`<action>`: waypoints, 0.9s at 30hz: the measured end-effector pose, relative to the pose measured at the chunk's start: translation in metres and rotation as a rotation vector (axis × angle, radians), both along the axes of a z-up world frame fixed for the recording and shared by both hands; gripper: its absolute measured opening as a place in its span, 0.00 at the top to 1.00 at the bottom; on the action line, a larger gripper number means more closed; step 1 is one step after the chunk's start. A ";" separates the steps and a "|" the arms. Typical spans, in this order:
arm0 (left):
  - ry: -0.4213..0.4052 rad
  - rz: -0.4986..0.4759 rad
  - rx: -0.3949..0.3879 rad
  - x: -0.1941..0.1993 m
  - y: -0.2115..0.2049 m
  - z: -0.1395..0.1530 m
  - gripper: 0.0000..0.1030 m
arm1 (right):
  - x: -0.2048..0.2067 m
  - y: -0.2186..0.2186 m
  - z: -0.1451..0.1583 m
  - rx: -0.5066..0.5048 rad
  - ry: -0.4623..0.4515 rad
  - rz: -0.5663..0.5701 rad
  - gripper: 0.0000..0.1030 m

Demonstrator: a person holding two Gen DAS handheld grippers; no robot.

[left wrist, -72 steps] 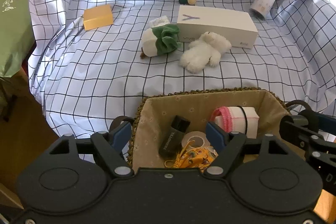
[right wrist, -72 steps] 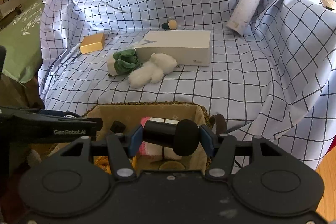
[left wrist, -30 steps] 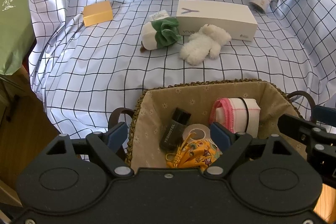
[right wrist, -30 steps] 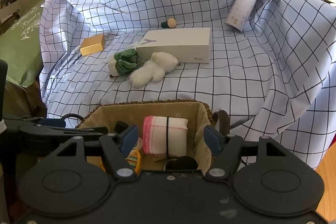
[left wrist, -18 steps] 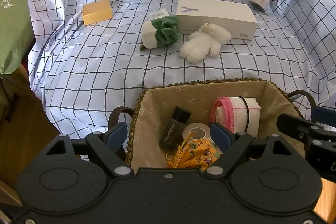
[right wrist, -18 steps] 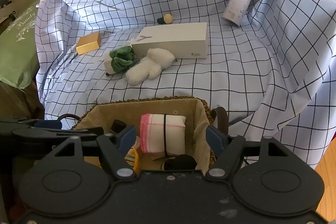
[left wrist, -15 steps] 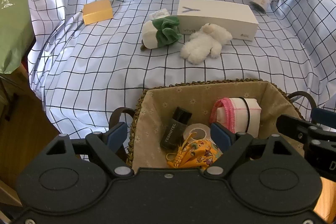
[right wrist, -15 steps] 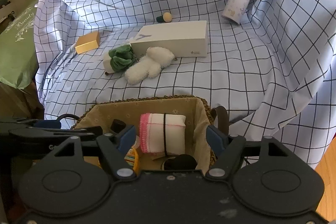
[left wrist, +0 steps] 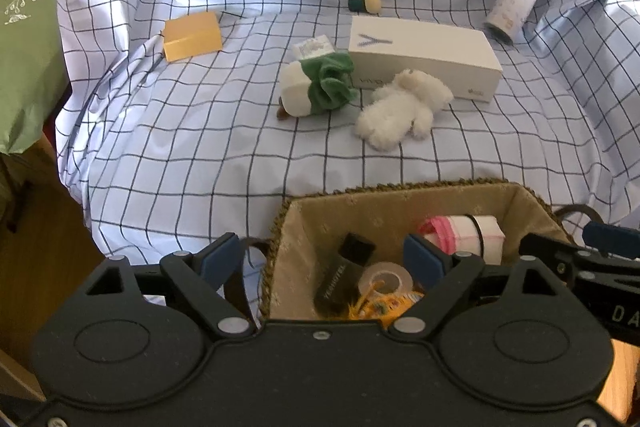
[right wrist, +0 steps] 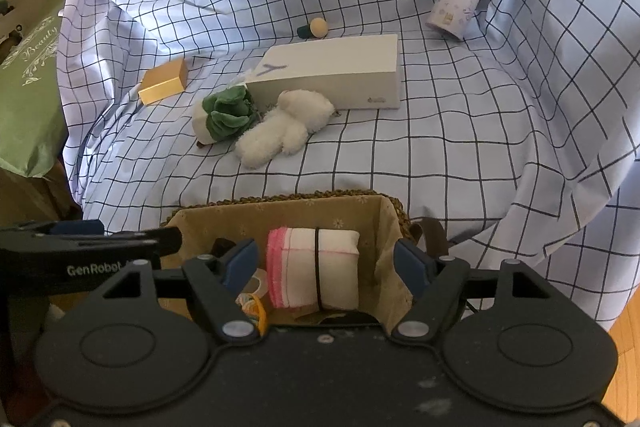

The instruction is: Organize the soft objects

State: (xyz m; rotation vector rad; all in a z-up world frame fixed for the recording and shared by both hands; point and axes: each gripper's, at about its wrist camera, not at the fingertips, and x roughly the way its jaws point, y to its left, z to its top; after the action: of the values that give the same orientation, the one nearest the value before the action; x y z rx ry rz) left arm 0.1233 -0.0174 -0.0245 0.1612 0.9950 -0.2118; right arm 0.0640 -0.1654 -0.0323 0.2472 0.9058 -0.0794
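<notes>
Checked cloth surface [left wrist: 200,147] — white plush [left wrist: 400,107] lies far of the basket [left wrist: 400,187]; left gripper [left wrist: 324,259] and right gripper [right wrist: 324,259] both spread wide, holding nothing.

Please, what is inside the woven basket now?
Inside the basket: a folded pink-edged cloth, a black bottle, a tape roll, a yellow patterned item. The grippers hide the near part.

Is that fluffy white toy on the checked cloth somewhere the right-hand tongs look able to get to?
Probably yes. The right tongs are open and empty above the basket, and the white plush toy lies uncovered on the cloth beyond it. Only the white box behind and the green scrunchie roll crowd it.
</notes>
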 end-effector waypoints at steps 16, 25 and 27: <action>-0.035 0.019 0.020 0.048 0.000 -0.007 0.15 | 0.033 -0.002 -0.006 -0.011 0.010 0.004 0.26; -0.016 0.037 0.022 0.081 0.001 -0.020 0.15 | 0.065 -0.007 -0.009 -0.041 0.008 0.008 0.26; -0.018 0.041 0.020 0.090 0.000 -0.022 0.15 | 0.074 -0.008 -0.007 -0.052 -0.001 0.015 0.25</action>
State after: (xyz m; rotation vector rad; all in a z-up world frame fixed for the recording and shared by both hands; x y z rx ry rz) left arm 0.2135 -0.0173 -0.0462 0.1602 0.9818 -0.1624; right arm 0.1382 -0.1730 -0.0397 0.1918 0.9034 -0.0890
